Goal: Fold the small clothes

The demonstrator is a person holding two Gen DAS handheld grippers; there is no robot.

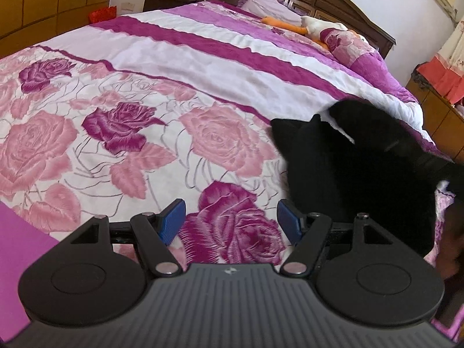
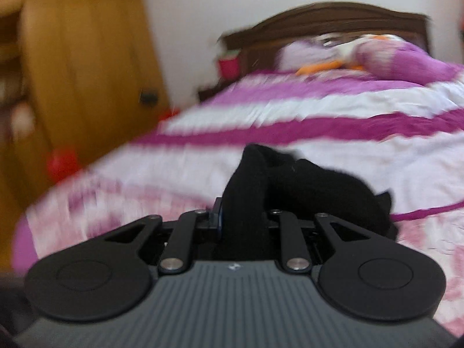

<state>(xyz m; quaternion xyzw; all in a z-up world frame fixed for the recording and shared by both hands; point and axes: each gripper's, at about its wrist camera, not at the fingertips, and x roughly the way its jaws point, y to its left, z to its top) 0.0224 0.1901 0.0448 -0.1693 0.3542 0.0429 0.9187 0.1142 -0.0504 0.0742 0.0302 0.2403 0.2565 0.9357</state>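
Rightward, black garment (image 1: 356, 174) near bed edge (image 1: 417, 121)

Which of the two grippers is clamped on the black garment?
The right gripper: black fabric garment is pinched between its pads. The left gripper stands open over the floral pink bedspread, holding nothing.

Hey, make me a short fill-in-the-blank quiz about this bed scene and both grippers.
The right hand-held gripper is shut on a garment coloured ____.
The left hand-held gripper holds ____.
The bedspread is printed with pink and purple ____.
The headboard is made of dark ____.

Missing words: black; nothing; roses; wood
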